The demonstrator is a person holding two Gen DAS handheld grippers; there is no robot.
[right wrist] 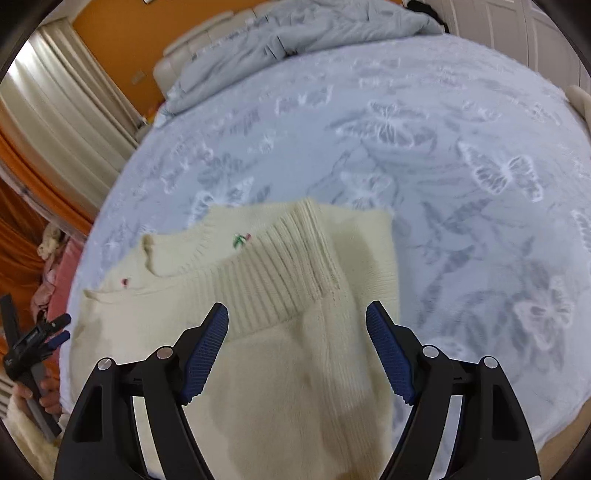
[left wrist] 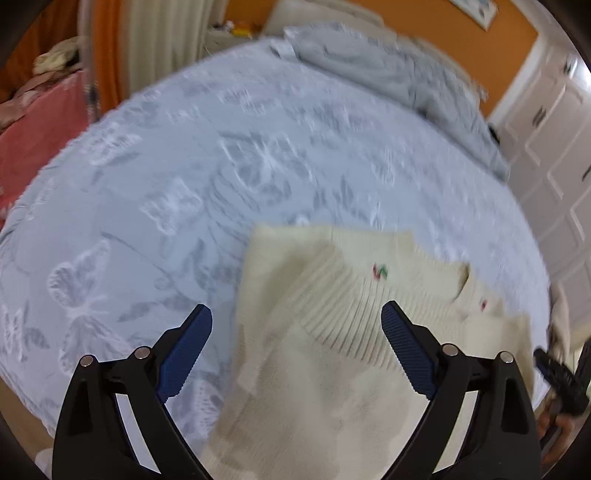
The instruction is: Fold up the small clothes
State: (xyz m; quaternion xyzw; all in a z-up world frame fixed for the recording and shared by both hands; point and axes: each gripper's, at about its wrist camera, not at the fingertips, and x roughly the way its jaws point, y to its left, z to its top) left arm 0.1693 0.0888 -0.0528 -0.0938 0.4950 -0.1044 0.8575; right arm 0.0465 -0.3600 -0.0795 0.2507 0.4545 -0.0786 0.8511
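Observation:
A small cream knit sweater [left wrist: 332, 332] with a ribbed cuff and tiny red-green embroidery lies partly folded on the pale blue butterfly bedspread [left wrist: 184, 166]. My left gripper [left wrist: 297, 317] is open above its left part, holding nothing. In the right wrist view the sweater [right wrist: 277, 332] lies below my right gripper [right wrist: 297, 315], which is open and empty over the folded sleeve's ribbed cuff [right wrist: 280, 273]. The left gripper also shows in the right wrist view [right wrist: 59, 332] at the far left, beside the sweater's edge. The right gripper's tip shows in the left wrist view [left wrist: 554, 369] at the far right.
A crumpled grey-blue duvet [left wrist: 388, 81] lies at the head of the bed, seen also in the right wrist view [right wrist: 295, 33]. A pink blanket [left wrist: 33, 125] lies off the bed's left side. White wardrobe doors [left wrist: 546, 147] stand at the right. The bedspread [right wrist: 461, 166] stretches beyond the sweater.

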